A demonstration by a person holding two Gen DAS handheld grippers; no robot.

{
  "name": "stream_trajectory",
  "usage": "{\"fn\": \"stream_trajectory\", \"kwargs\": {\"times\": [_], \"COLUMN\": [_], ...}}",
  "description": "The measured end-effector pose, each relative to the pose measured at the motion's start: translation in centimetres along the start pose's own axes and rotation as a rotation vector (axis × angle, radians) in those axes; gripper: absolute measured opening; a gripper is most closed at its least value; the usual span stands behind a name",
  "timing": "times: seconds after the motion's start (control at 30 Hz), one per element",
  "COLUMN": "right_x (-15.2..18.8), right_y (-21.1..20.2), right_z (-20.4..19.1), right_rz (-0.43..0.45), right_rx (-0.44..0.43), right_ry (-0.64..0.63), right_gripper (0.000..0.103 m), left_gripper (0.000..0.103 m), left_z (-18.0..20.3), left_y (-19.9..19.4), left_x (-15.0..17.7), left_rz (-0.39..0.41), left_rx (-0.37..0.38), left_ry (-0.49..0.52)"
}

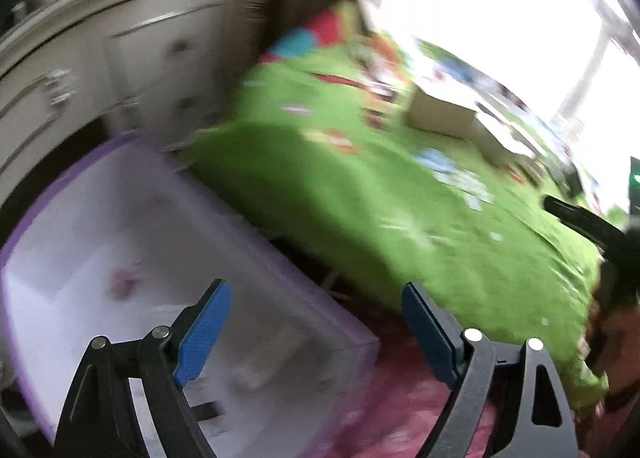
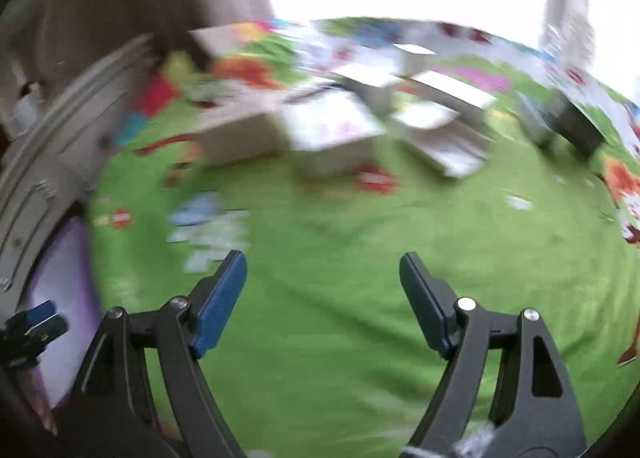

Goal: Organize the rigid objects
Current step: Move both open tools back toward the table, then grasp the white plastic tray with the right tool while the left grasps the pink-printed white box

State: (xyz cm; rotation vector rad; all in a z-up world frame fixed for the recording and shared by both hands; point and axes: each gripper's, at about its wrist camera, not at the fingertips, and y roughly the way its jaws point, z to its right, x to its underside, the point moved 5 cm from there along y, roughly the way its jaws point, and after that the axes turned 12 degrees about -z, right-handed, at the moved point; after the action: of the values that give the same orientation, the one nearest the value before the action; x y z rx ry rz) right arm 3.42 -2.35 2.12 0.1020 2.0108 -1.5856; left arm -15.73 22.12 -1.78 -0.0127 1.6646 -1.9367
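Observation:
My left gripper (image 1: pixel 316 290) stands open with nothing between its blue pads, above the near corner of a translucent storage bin (image 1: pixel 100 210) with a purple rim. A blurred pink item (image 1: pixel 126 282) and a pale item (image 1: pixel 268 362) lie inside the bin. My right gripper (image 2: pixel 323 260) is open and bare over the green bedspread (image 2: pixel 340 318). Several white and beige boxes (image 2: pixel 332 126) lie blurred at the far side of the bed, well beyond its fingers. Each gripper shows at the edge of the other's view.
The bin sits on a pink rug (image 1: pixel 400 398) between the bed and a cream cabinet (image 1: pixel 120 58). Loose pale cards (image 2: pixel 208 226) lie on the bedspread at left, a dark object (image 2: pixel 576 126) at far right. A bright window is behind the bed.

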Motion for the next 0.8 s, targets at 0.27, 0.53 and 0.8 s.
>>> {"fn": "stream_trajectory", "kwargs": {"times": [0.27, 0.53, 0.8], "right_x": [-4.0, -11.0, -8.2], "right_y": [4.0, 7.7, 6.1], "right_z": [7.7, 9.2, 7.6], "right_rz": [-0.091, -0.136, -0.072], "right_rx": [0.169, 0.067, 0.067], "right_ry": [-0.074, -0.248, -0.27], "right_gripper": [0.103, 0.103, 0.067], "left_gripper": [0.088, 0.089, 0.094], "left_z": [9.9, 13.0, 16.9], "left_y": [4.3, 5.4, 8.4], "left_x": [-2.1, -2.8, -8.0], "left_rz": [-0.093, -0.1, -0.099], "left_rx": [0.096, 0.105, 0.139], "left_ry": [0.201, 0.226, 0.189]}}
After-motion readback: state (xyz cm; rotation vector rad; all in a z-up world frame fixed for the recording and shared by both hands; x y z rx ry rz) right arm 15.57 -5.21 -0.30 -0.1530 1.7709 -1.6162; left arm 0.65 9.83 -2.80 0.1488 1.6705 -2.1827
